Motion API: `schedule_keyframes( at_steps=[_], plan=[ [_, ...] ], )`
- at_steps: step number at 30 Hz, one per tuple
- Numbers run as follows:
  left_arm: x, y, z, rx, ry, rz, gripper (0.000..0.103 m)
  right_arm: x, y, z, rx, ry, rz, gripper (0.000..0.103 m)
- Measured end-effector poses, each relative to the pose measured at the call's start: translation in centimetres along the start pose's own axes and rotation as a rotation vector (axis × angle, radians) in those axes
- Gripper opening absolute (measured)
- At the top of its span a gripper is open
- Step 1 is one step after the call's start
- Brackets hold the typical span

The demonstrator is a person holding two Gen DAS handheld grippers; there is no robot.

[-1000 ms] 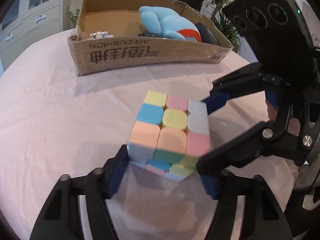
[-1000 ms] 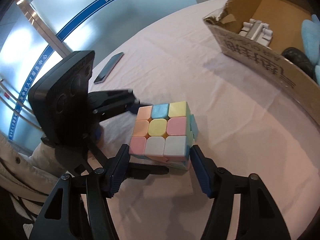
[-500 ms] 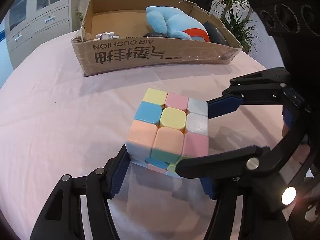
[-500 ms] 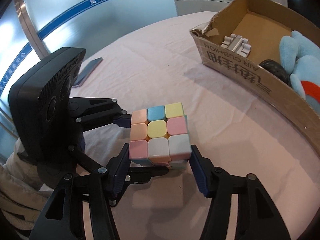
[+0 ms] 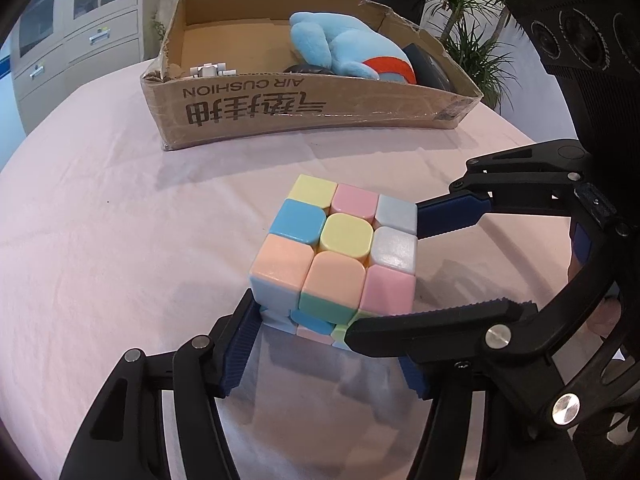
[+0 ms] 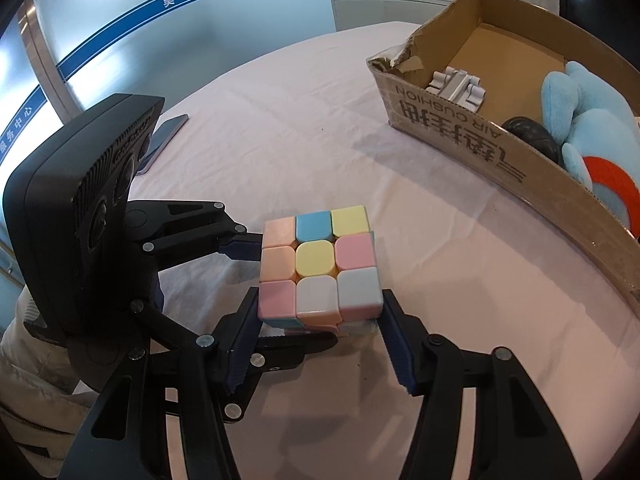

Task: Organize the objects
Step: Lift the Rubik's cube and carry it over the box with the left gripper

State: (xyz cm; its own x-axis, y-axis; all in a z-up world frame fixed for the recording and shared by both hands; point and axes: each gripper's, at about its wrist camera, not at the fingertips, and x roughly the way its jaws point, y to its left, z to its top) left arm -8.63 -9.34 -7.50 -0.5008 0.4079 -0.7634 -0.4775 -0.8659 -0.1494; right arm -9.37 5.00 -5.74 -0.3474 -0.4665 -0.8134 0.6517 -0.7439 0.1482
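A pastel puzzle cube [image 5: 340,256] stands on the pink tablecloth; it also shows in the right wrist view [image 6: 318,268]. My left gripper [image 5: 332,344] is shut on the cube's lower layer, one finger on each side. My right gripper [image 6: 318,330] is shut on the cube too, coming in from the right at a right angle; in the left wrist view its fingers [image 5: 450,216] clamp the cube's far and near sides. The cardboard box [image 5: 280,110] stands beyond the cube.
The box [image 6: 480,136] holds a blue plush toy [image 5: 352,52], a white plastic part [image 6: 456,86] and a dark round object [image 6: 530,138]. A phone [image 6: 162,140] lies on the cloth at the far left. Cabinets and plants stand behind the table.
Both grippers have shifted a little around the cube, which keeps its spot on the cloth. The right gripper has swung lower and nearer in the left wrist view.
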Motion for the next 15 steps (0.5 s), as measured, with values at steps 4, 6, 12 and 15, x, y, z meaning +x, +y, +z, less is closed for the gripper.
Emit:
schedule_keyframes(
  at_steps=[4,6,12,15],
  plan=[
    [-0.06,0.01,-0.04,0.001,0.001,-0.001,0.061,-0.05,-0.04,-0.08,-0.001,0.000,0.001,0.055],
    [-0.07,0.02,-0.05,0.002,0.002,-0.001,0.061,0.00,-0.06,-0.06,0.000,0.001,0.002,0.055],
    [-0.10,-0.03,-0.07,0.002,0.003,0.000,0.061,0.00,-0.03,-0.11,0.002,0.000,0.002,0.055],
    [-0.14,-0.06,-0.04,0.003,0.006,-0.002,0.061,-0.19,0.01,-0.20,0.001,0.000,0.002,0.055]
  ],
)
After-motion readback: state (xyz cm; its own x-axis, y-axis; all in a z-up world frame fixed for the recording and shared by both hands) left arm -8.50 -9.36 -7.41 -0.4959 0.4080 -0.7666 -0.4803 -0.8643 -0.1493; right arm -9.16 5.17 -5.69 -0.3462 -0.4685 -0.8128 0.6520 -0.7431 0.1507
